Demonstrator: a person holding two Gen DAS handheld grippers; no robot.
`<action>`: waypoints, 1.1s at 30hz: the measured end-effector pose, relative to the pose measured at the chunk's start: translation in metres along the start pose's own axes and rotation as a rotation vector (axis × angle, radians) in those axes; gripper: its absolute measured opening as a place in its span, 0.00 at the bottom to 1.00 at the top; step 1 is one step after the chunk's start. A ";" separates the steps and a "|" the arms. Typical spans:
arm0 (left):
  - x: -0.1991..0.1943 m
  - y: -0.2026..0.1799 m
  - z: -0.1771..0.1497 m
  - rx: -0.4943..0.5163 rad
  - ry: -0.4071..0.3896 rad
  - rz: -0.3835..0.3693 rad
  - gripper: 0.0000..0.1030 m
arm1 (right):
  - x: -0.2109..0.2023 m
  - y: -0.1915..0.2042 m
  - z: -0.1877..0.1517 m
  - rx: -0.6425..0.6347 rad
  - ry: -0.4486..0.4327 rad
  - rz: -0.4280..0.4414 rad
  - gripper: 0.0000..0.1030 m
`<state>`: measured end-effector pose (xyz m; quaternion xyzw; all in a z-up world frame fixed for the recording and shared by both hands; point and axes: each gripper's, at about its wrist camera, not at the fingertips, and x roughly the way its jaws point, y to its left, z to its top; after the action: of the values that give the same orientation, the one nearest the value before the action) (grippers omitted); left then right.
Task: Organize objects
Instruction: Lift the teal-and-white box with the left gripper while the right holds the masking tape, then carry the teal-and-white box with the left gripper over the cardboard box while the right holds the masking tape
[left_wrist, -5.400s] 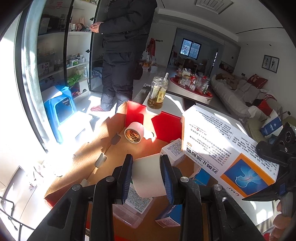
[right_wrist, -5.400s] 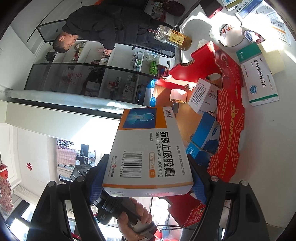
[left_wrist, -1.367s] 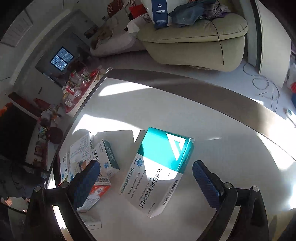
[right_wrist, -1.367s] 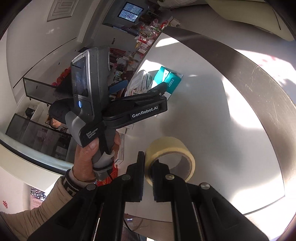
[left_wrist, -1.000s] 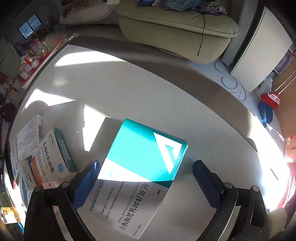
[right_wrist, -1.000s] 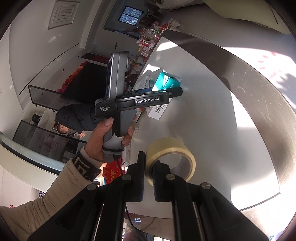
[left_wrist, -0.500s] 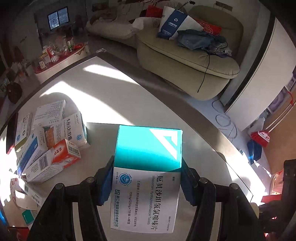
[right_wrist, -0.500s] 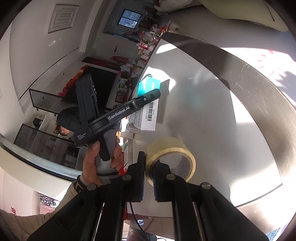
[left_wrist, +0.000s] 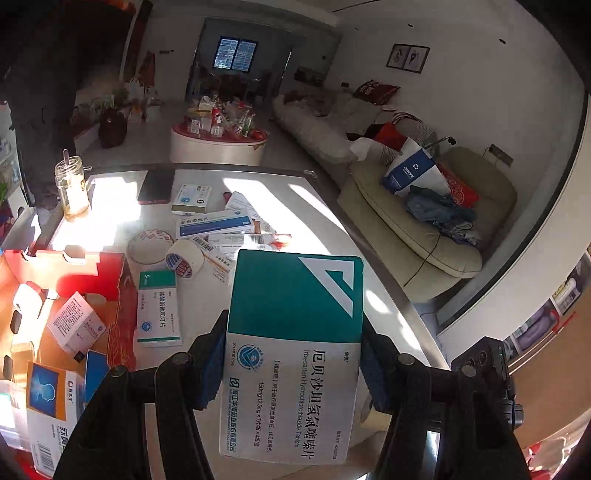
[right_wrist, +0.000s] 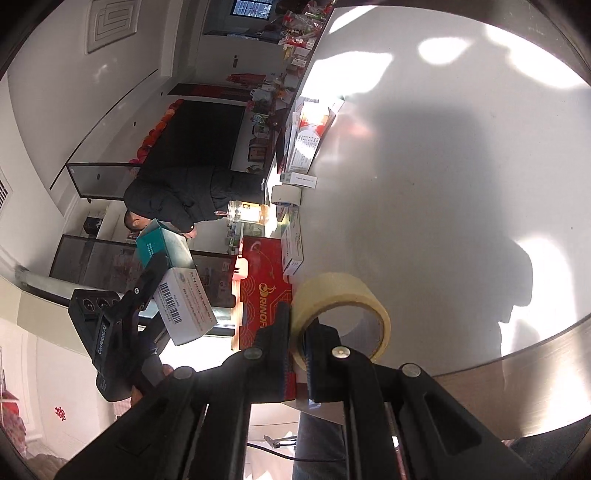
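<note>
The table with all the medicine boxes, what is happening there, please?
A person is sorting things into a red cardboard box. The left tool has just closed on a teal and white medicine box and holds it above the table. The right tool is shut on the wall of a beige tape roll. More boxes and tape rolls lie loose on the table.

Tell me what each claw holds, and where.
Left claw: teal-and-white cardboard medicine box, by its long side edges. Right claw: beige masking-tape roll, pinched through its wall.
</note>
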<state>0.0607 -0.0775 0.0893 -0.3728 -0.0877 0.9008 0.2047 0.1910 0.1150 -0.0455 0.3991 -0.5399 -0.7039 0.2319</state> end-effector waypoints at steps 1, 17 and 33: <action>-0.011 0.012 -0.004 -0.018 -0.016 0.013 0.65 | 0.008 0.003 -0.005 0.001 0.018 -0.001 0.08; -0.074 0.113 -0.048 -0.223 -0.148 0.140 0.65 | 0.066 0.019 -0.047 0.019 0.152 -0.047 0.08; -0.122 0.126 -0.038 -0.247 -0.238 0.242 0.65 | 0.095 0.038 -0.034 -0.025 0.220 -0.032 0.08</action>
<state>0.1269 -0.2433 0.1010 -0.2936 -0.1755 0.9390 0.0360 0.1599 0.0120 -0.0419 0.4795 -0.4959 -0.6663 0.2834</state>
